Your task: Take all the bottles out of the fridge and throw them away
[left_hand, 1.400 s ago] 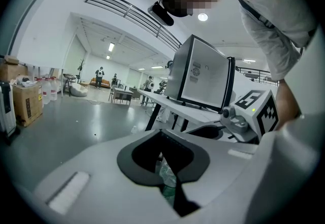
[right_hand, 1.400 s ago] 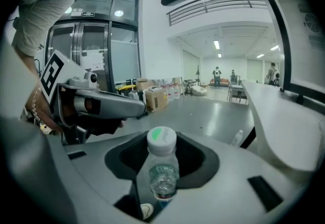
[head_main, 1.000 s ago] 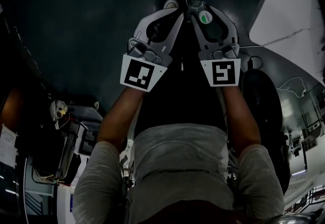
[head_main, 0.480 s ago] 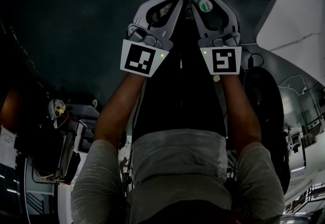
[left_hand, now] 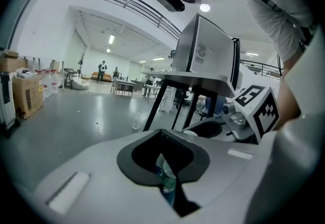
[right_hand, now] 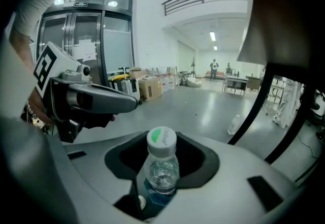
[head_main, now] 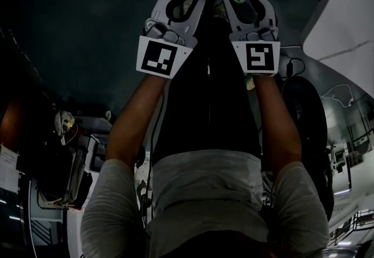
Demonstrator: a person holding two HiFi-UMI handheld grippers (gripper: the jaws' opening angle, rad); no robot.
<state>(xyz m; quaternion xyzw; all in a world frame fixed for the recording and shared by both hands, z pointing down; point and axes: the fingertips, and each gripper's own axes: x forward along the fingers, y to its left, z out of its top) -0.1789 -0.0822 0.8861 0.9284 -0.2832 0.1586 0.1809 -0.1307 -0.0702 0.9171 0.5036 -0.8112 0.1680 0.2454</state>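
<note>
The head view is dark, and detail around the tongs is lost.

Left tongs (left_hand: 170,164): closed tip to tip. A partly hidden bottle (left_hand: 167,183) shows through the slot behind the tips. Whether it is gripped cannot be determined.

Right tongs (right_hand: 162,159): clamped on a clear bottle (right_hand: 161,167), white-and-green cap up, contents indistinct.

A far bottle (right_hand: 233,124) is on the floor (right_hand: 203,101), well apart.

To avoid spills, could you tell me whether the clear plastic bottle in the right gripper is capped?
Capped: a white cap with a green mark sits on the neck of the clear plastic bottle.
</note>
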